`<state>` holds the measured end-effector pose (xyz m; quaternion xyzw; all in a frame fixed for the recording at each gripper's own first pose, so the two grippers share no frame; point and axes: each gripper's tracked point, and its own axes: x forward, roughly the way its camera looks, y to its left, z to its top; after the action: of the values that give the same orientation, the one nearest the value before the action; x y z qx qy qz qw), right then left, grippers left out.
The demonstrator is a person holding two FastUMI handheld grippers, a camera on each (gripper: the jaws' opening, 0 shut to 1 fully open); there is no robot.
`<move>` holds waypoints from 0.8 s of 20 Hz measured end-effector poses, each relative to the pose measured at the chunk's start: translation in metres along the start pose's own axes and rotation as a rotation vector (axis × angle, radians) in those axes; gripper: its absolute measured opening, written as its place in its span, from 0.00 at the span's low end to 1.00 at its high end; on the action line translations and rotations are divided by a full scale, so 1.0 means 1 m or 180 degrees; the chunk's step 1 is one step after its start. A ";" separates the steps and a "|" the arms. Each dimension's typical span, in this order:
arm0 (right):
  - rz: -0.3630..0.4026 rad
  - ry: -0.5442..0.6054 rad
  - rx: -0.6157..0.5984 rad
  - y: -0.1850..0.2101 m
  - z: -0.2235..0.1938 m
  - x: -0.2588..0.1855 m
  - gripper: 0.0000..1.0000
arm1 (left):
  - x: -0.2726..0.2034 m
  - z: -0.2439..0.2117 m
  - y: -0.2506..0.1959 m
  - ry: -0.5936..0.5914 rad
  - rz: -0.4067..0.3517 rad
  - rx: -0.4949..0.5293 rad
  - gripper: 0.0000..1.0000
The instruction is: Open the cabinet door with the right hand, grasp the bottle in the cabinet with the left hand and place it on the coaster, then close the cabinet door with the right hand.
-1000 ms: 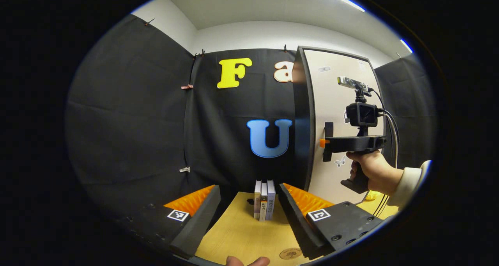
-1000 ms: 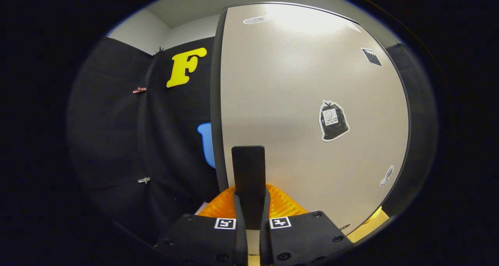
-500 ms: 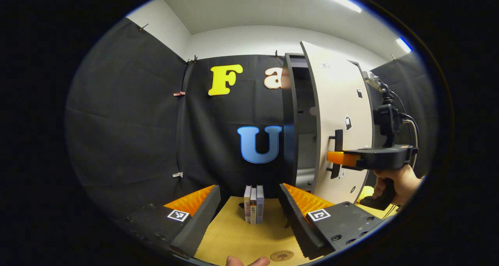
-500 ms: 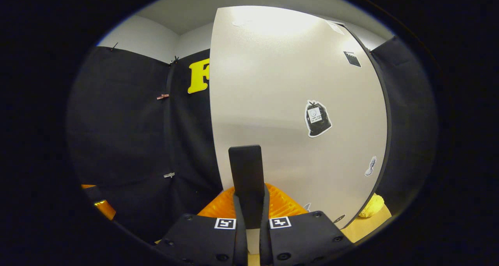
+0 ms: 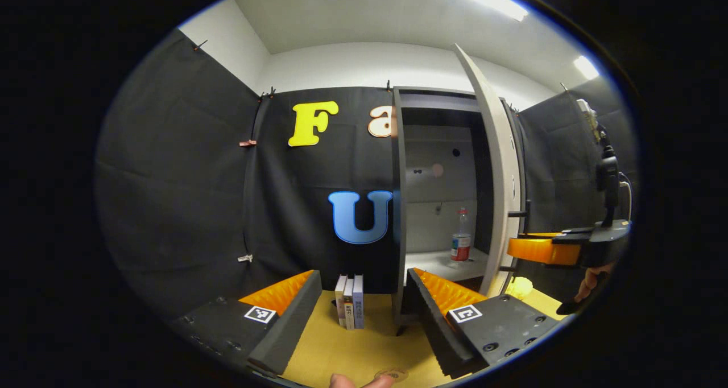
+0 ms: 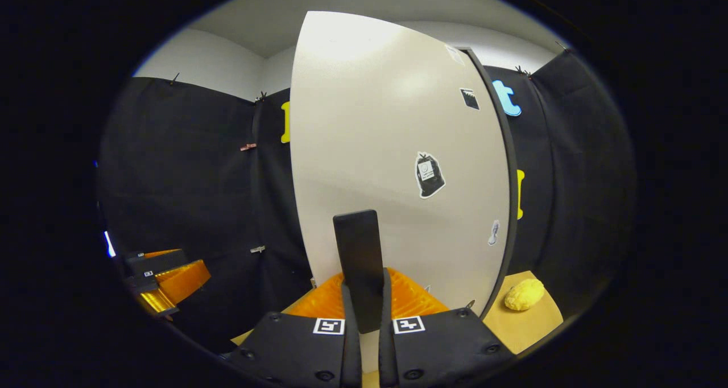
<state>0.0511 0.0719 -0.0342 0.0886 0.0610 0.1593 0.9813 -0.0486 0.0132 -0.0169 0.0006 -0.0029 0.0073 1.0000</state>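
Note:
The cabinet (image 5: 438, 177) stands open, and its pale door (image 5: 496, 172) appears edge-on in the left gripper view. A clear bottle (image 5: 460, 237) with a red label stands upright on the shelf inside. My left gripper (image 5: 364, 320) is open and empty, low over the table and well short of the cabinet. The round wooden coaster (image 5: 391, 372) peeks in at the bottom edge, between the fingers. My right gripper (image 6: 365, 297) is shut on the door's black handle (image 6: 357, 251), with the door (image 6: 398, 149) right in front of it. It also appears at the right (image 5: 540, 250), held by a hand.
Three books (image 5: 350, 307) stand upright on the wooden table (image 5: 364, 348) left of the cabinet. A yellow lumpy object (image 6: 524, 294) lies on the table beside the door's hinge side. The left gripper (image 6: 165, 277) shows at the far left.
The right gripper has pulled the door from shut to wide open, swinging it rightward. The cabinet's inside and the bottle have come into sight. The left gripper stayed open.

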 end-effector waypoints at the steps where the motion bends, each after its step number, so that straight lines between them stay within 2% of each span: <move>1: -0.0041 -0.0010 -0.0021 -0.006 0.001 -0.009 0.16 | 0.001 0.001 -0.006 -0.0001 -0.0028 0.0006 0.95; 8: -0.0427 -0.0072 -0.0211 -0.059 0.011 -0.053 0.16 | 0.015 0.001 -0.051 -0.0005 -0.0269 -0.0088 0.94; 11: -0.0570 -0.0150 -0.0222 -0.075 0.019 -0.065 0.19 | 0.022 -0.001 -0.063 0.0018 -0.0327 -0.0147 0.95; 12: -0.0585 -0.0206 -0.0243 -0.079 0.025 -0.070 0.13 | 0.023 -0.002 -0.068 0.0024 -0.0348 -0.0166 0.95; 13: -0.0612 -0.0226 -0.0284 -0.082 0.027 -0.074 0.19 | 0.025 -0.001 -0.071 0.0039 -0.0358 -0.0183 0.95; 16: -0.0728 -0.0180 -0.0411 -0.100 0.024 -0.079 0.19 | 0.032 -0.001 -0.083 0.0065 -0.0399 -0.0189 0.95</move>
<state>0.0101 -0.0507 -0.0228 0.0222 0.0326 0.0475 0.9981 -0.0155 -0.0690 -0.0183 -0.0289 0.0072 -0.0555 0.9980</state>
